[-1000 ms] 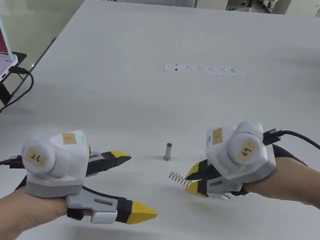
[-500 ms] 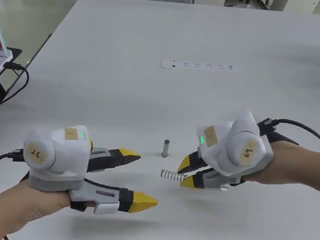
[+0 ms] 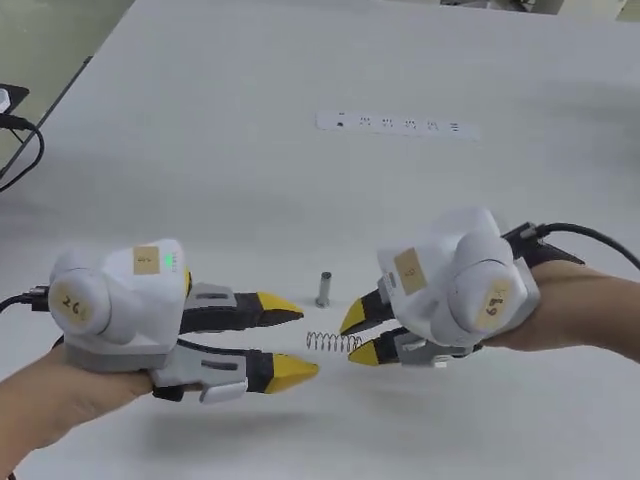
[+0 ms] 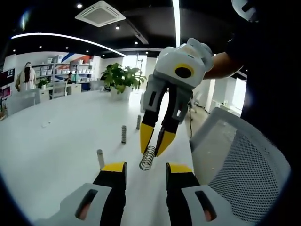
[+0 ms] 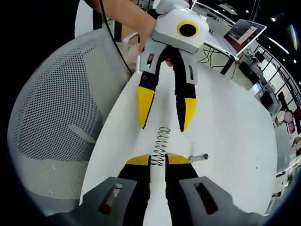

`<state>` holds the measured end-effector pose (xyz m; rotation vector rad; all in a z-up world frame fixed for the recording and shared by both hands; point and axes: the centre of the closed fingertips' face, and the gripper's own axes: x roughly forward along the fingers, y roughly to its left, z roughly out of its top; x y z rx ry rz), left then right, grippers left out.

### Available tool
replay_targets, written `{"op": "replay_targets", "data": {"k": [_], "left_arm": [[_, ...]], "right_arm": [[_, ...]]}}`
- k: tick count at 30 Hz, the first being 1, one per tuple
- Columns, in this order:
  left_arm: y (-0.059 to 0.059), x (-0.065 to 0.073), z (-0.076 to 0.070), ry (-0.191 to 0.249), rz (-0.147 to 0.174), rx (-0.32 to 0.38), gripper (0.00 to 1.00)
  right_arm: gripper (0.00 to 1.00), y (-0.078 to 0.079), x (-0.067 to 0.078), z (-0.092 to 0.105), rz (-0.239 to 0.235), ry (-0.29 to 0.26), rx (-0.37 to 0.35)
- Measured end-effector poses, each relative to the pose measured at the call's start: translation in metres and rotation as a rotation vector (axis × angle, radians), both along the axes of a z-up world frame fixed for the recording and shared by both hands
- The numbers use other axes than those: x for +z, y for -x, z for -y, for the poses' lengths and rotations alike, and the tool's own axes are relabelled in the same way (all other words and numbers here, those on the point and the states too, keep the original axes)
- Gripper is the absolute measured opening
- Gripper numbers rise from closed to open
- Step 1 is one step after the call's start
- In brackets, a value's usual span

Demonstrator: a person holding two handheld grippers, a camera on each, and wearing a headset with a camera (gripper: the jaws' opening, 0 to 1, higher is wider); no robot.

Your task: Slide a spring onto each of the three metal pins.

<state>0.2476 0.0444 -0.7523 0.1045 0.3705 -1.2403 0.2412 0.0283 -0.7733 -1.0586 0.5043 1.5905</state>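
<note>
Closing in since a second ago, the right hand-held gripper (image 3: 350,340) and the left hand-held gripper (image 3: 306,340) are sitting much nearer each other, and the spring (image 3: 335,343) is now reaching almost to the left one's yellow tips. The right hand-held gripper is pinching one end of the spring between its nearly closed jaws, holding it roughly level just above the tabletop (image 3: 250,190). The spring's free end is pointing at the left hand-held gripper, whose jaws are standing apart and gripping nothing.

A round sticker (image 3: 72,303) on the left one is reading "26", and a green light (image 3: 170,262) is glowing beside a tan label (image 3: 146,260) whose print is too small to read. A second round sticker (image 3: 495,300) on the right one is showing what looks like "69".

Just beyond the spring, a bare pin (image 3: 323,288) is standing upright. In the left gripper view, a second pin (image 4: 123,134) farther along is already wearing a spring, and a third pin (image 4: 138,122) is standing behind it. A white power strip (image 3: 395,124) is lying well apart, farther back.
</note>
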Motion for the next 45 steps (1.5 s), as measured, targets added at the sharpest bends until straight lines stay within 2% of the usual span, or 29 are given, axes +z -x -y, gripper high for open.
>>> {"op": "replay_targets", "data": {"k": [5,8,17,23,27,31,36,39,42,45], "left_arm": [[0.000,0.001,0.003,0.002,0.022,-0.018,0.19],[-0.001,0.004,0.005,0.017,0.032,-0.022,0.15],[0.002,0.004,0.011,0.029,0.028,-0.050,0.06],[0.003,0.002,0.012,0.028,0.016,-0.055,0.06],[0.003,0.003,0.013,0.031,0.023,-0.059,0.03],[0.004,0.002,0.014,0.035,0.016,-0.063,0.02],[0.007,0.001,0.015,0.038,0.003,-0.072,0.02],[0.006,0.002,0.015,0.041,-0.002,-0.068,0.02],[0.007,0.002,0.015,0.043,-0.007,-0.071,0.02],[0.007,0.002,0.015,0.041,-0.009,-0.072,0.02]], "right_arm": [[0.08,0.002,0.004,-0.002,0.014,-0.012,0.023],[0.08,0.002,0.006,-0.003,0.025,-0.015,0.038],[0.08,0.003,0.007,-0.003,0.024,-0.027,0.042],[0.08,0.005,0.008,-0.003,0.025,-0.040,0.042],[0.08,0.004,0.008,-0.003,0.026,-0.040,0.046],[0.08,0.005,0.008,-0.002,0.024,-0.042,0.044],[0.09,0.006,0.007,0.000,0.007,-0.046,0.031],[0.09,0.004,0.007,0.001,-0.014,-0.062,-0.001],[0.09,0.005,0.009,0.001,-0.055,-0.081,-0.040],[0.09,0.005,0.008,0.002,-0.064,-0.091,-0.057]]}}
